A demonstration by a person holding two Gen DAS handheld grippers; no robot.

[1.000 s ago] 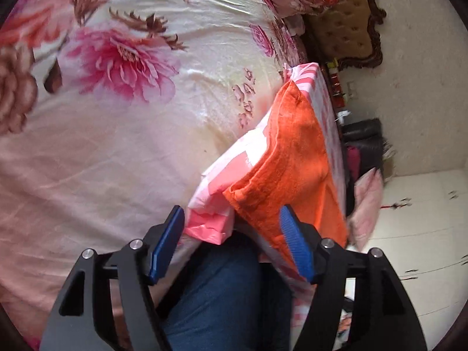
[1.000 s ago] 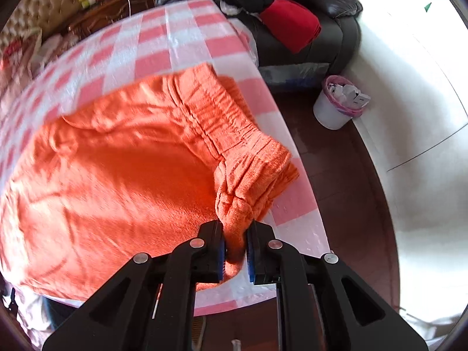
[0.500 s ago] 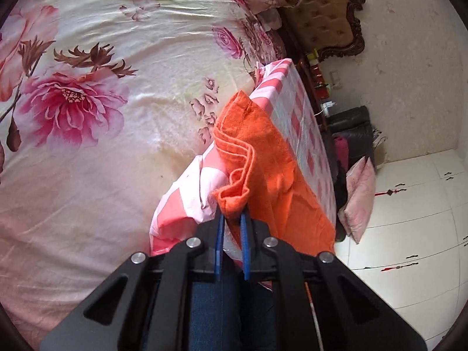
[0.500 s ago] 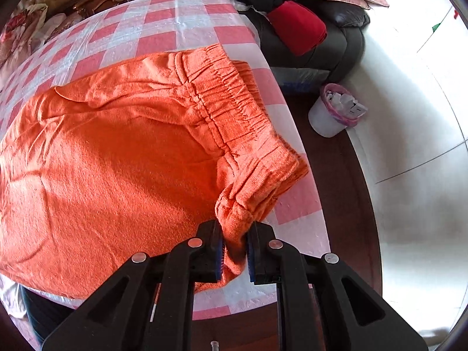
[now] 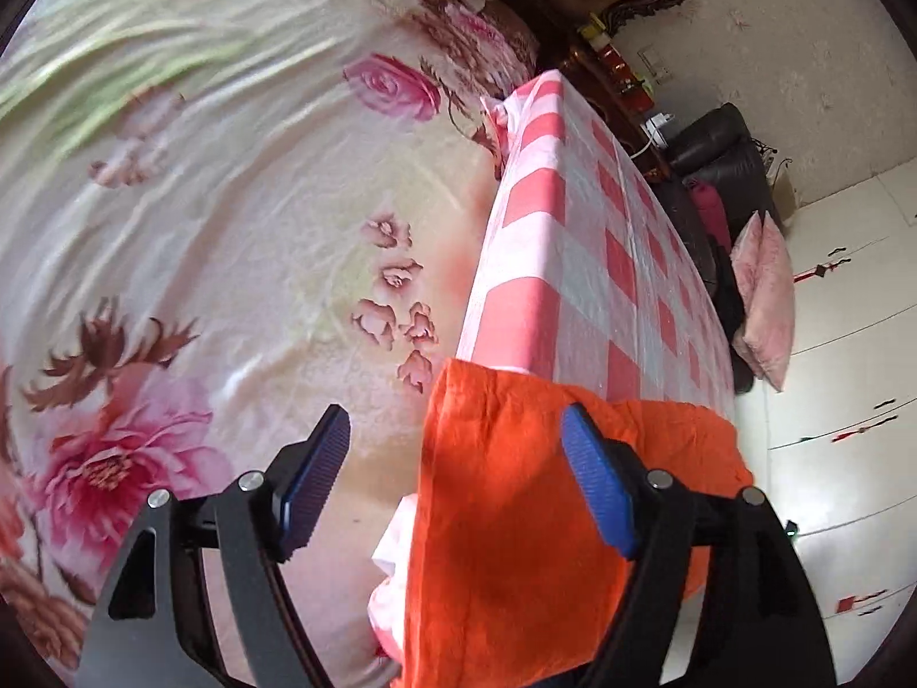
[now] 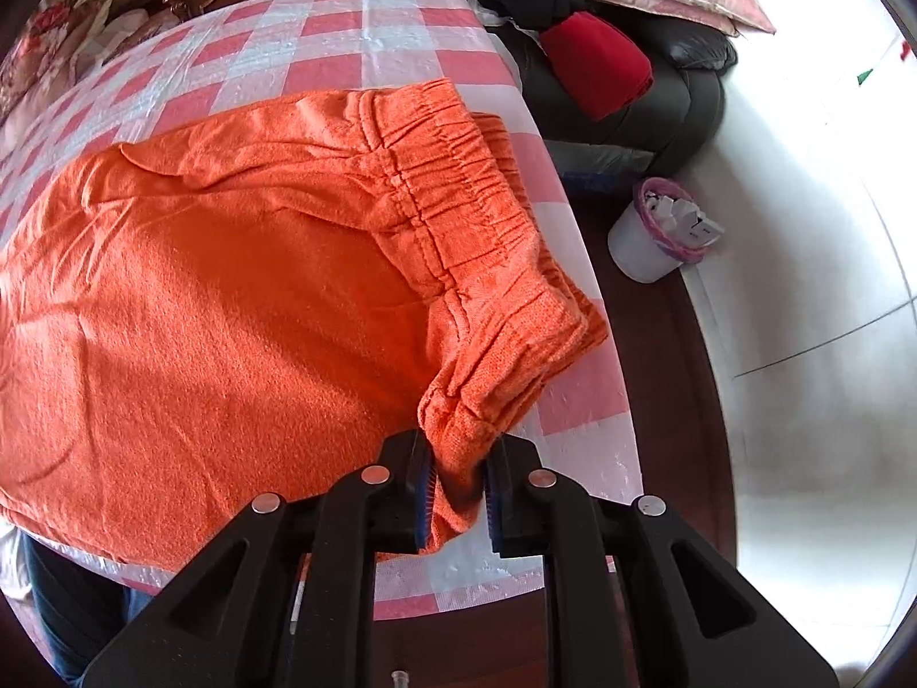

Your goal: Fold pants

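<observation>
The orange pants (image 6: pixel 218 309) lie spread on a table with a pink-and-white checked cloth (image 6: pixel 298 57). My right gripper (image 6: pixel 458 484) is shut on the corner of their elastic waistband (image 6: pixel 481 241) near the table's front edge. In the left wrist view the pants (image 5: pixel 516 527) hang over the table's end, the checked cloth (image 5: pixel 579 264) beyond them. My left gripper (image 5: pixel 458 476) is open, its fingers on either side of the pants' edge, holding nothing.
A bed with a floral sheet (image 5: pixel 200 229) lies beside the table. A dark sofa (image 6: pixel 676 92) with a red cloth (image 6: pixel 596 69) and pink pillows stands past the table. A white bin (image 6: pixel 659 241) stands on the floor. White cupboards (image 5: pixel 848 401) are on the right.
My left gripper, shut on the pants' edge half a second ago, has opened and let go. My right gripper keeps its hold on the waistband, and the pants lie flatter.
</observation>
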